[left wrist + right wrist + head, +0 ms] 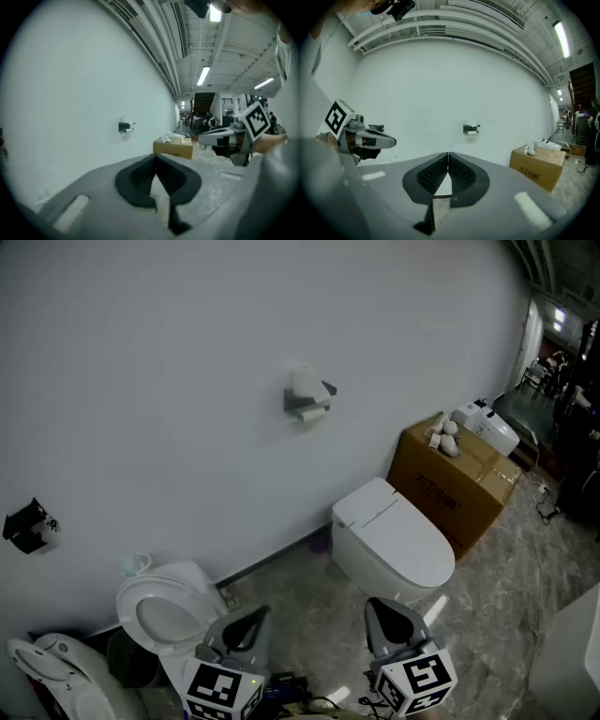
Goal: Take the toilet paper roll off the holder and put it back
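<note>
my left tool (251, 620) and right tool (386, 610) are pinched together, empty. the white cylindrical paper roll (310, 413) sits on its dark holder (294, 400), far off at twelve o'clock.

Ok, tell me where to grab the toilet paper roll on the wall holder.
Pinch the toilet paper roll across its curved body, probably from the front and slightly below: it lies level along the wall, and the grey holder covers its top.

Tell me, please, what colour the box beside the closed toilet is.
Brown cardboard box; head view shows it best.
</note>
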`<state>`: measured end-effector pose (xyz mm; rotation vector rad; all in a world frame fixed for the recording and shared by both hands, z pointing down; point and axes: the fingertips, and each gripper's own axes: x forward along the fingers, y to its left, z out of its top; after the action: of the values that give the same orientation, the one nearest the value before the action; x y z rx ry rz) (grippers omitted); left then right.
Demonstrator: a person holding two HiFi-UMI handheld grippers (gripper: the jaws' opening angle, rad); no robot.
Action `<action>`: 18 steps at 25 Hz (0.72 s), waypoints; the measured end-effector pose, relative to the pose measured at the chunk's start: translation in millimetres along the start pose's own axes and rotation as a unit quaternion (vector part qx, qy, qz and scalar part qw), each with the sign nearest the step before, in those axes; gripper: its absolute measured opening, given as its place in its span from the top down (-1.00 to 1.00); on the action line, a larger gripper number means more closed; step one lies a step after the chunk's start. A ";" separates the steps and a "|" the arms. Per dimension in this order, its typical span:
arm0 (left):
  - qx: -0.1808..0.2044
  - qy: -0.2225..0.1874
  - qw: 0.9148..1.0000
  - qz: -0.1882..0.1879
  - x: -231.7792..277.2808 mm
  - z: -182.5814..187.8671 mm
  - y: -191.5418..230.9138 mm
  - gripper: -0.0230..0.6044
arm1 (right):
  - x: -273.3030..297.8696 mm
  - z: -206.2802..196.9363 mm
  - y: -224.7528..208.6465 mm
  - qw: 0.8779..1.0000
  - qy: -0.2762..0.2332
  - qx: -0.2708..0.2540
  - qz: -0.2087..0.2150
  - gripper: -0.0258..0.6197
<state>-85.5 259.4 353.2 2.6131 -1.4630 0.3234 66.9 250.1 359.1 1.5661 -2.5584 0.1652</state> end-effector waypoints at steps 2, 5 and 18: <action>0.001 0.000 1.000 0.001 -0.4 0.0 0.9 0.94 | 0.7 0.0 0.1 1.000 0.001 -0.001 0.001 0.90; -0.001 0.000 1.000 0.001 -0.2 -1.0 1.2 0.94 | 2.0 -0.2 0.5 1.000 0.002 -0.003 0.003 0.90; -0.013 -0.016 1.000 0.003 -6.5 -0.4 -0.7 0.94 | -0.4 -1.7 3.7 1.000 0.003 0.001 0.010 0.90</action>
<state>-88.3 265.2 352.0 2.6066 -1.4751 0.2619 63.9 252.4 360.6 1.5400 -2.5714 0.1750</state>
